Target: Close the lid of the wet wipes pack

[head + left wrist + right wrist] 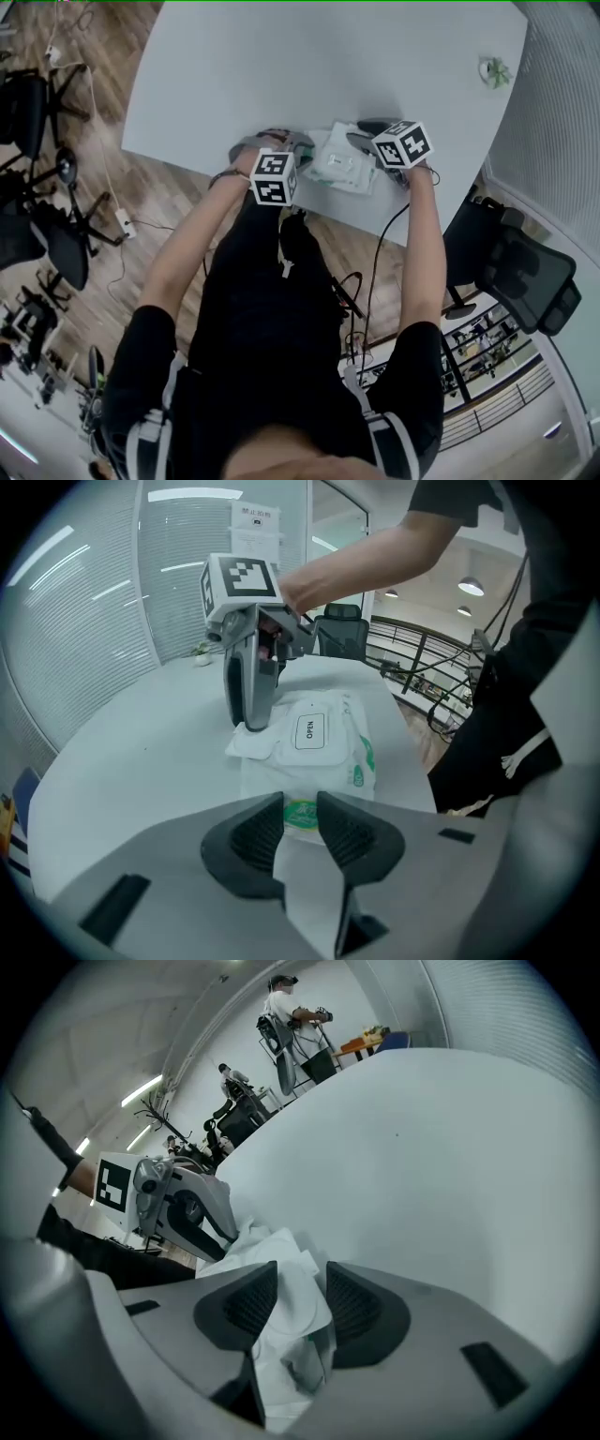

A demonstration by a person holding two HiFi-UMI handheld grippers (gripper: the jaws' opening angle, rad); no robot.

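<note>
The white wet wipes pack (342,161) lies near the table's front edge, between both grippers. In the left gripper view the pack (323,761) shows its lid (309,731), marked OPEN, lying flat on top. My left gripper (300,829) is open, its jaws either side of the pack's near end with the green label. My right gripper (300,1299) is also open over the crumpled far end of the pack (281,1260). The right gripper (251,722) points down, its tip at a white fold on the pack's far left corner.
The white table (309,66) stretches away behind the pack. A small green plant (494,71) sits at its far right corner. A black office chair (525,272) stands to the right, more chairs (37,103) to the left. People stand far off (286,1007).
</note>
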